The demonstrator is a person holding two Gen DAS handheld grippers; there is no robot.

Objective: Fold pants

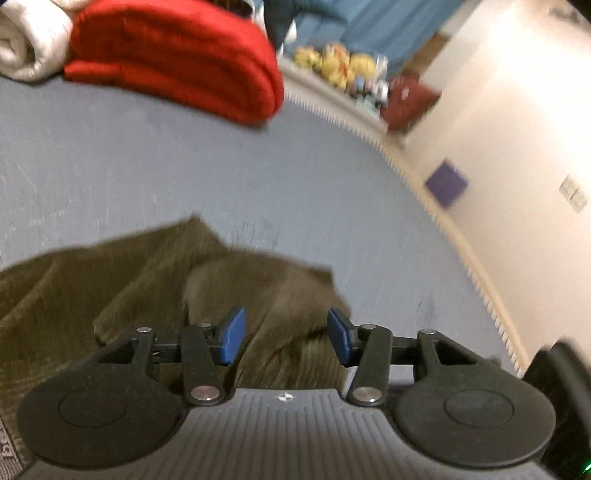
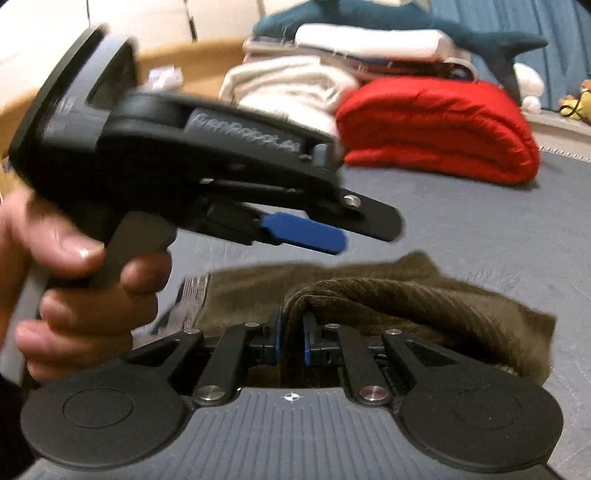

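The right gripper [image 2: 291, 341] pinches a fold of the brown pants [image 2: 406, 295] between its fingers; the left gripper [image 1: 286, 336] hangs above them, fingers wide apart, on the grey bed [image 1: 184, 166].

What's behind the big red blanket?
Behind the folded red blanket sit cream blankets, a white towel and a dark teal plush shark. Whatever lies directly behind it is covered.
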